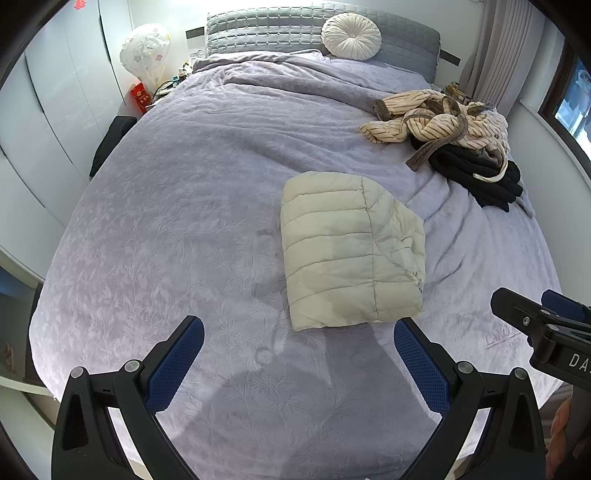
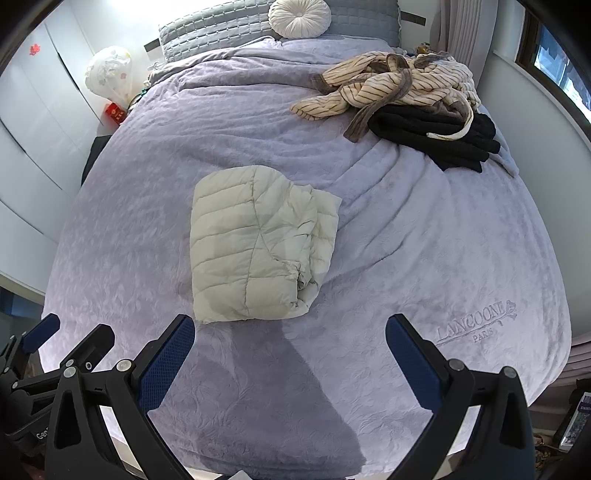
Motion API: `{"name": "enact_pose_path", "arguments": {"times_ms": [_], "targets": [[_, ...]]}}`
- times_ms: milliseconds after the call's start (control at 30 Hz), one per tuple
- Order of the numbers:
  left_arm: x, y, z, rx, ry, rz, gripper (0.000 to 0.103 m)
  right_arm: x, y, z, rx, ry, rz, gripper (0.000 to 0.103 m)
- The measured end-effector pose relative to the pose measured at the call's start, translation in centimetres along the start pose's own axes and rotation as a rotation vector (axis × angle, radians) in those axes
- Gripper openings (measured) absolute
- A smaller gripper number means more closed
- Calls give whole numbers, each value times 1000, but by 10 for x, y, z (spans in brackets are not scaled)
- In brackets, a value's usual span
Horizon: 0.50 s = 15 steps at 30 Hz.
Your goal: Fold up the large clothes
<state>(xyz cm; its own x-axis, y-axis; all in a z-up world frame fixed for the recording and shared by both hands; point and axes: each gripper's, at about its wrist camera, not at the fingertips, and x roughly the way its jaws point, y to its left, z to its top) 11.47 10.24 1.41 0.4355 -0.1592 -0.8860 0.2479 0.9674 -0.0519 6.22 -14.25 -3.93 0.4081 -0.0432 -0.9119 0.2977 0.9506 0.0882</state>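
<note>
A cream quilted jacket (image 1: 351,251) lies folded into a compact rectangle in the middle of the bed; it also shows in the right wrist view (image 2: 255,243). My left gripper (image 1: 299,332) is open and empty, held above the bed just short of the jacket's near edge. My right gripper (image 2: 290,330) is open and empty, also near the jacket's near edge. The right gripper also shows in the left wrist view (image 1: 532,310), and the left gripper shows at the lower left of the right wrist view (image 2: 70,332).
The lilac bedspread (image 1: 177,206) covers the bed. A heap of striped cream clothing (image 1: 436,114) on black clothing (image 1: 476,170) lies at the far right. A round white cushion (image 1: 351,36) leans on the grey headboard. White wardrobes (image 1: 55,96) stand on the left.
</note>
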Motion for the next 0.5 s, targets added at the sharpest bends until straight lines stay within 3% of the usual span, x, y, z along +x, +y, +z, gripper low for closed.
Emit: {"name": "enact_pose_path", "arguments": {"times_ms": [500], "targets": [[1, 0, -1, 2, 1, 1, 103, 2, -1, 0, 2, 6, 6, 103]]}}
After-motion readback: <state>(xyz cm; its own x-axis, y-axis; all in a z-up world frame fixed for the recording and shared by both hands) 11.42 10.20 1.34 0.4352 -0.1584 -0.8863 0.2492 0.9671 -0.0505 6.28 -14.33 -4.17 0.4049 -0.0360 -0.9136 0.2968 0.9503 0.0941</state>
